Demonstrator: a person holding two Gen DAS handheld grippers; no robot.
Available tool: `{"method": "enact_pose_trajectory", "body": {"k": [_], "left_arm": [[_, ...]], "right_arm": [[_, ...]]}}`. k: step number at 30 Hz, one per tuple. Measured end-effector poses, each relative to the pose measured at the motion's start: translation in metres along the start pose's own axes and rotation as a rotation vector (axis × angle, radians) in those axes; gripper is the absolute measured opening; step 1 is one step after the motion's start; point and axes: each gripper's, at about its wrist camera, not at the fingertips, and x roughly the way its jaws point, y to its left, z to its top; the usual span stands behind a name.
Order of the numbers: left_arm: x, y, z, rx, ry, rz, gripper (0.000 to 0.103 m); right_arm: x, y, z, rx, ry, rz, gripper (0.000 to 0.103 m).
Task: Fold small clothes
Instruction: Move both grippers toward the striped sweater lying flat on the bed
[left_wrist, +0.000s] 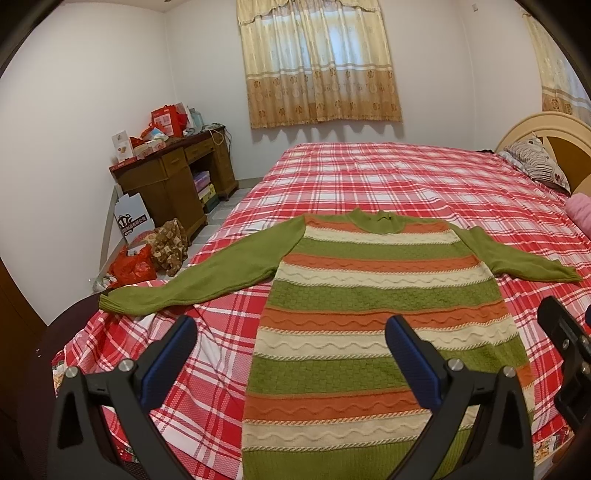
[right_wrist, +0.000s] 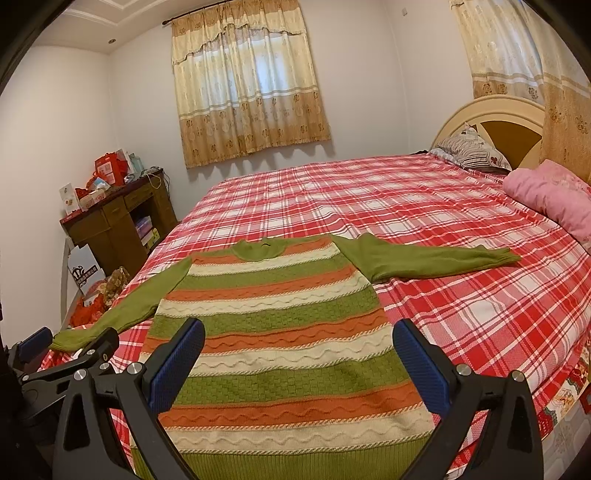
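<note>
Knitted wool, green with orange and cream stripes: the long-sleeved sweater (left_wrist: 384, 310) lies flat and unfolded on the red plaid bedsheet (left_wrist: 369, 177), sleeves spread. From the left wrist view, the left gripper (left_wrist: 290, 334) hangs wide open, empty, above the hem; folding has not begun. From the right wrist view, the right gripper (right_wrist: 299, 339) is equally spread and empty. Next, probably, a sleeve cuff (right_wrist: 506, 254) wants pinching inward. Ample sheet lies beyond; the bed's near-left edge is close.
</note>
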Motion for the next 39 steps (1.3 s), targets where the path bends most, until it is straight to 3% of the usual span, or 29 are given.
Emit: {"method": "enact_pose_trajectory", "body": {"k": [39], "left_arm": [[0.041, -0.008, -0.004, 0.002, 0.105, -0.032, 0.103]], "right_arm": [[0.042, -0.004, -0.001, 0.009, 0.082, -0.02, 0.102]]}}
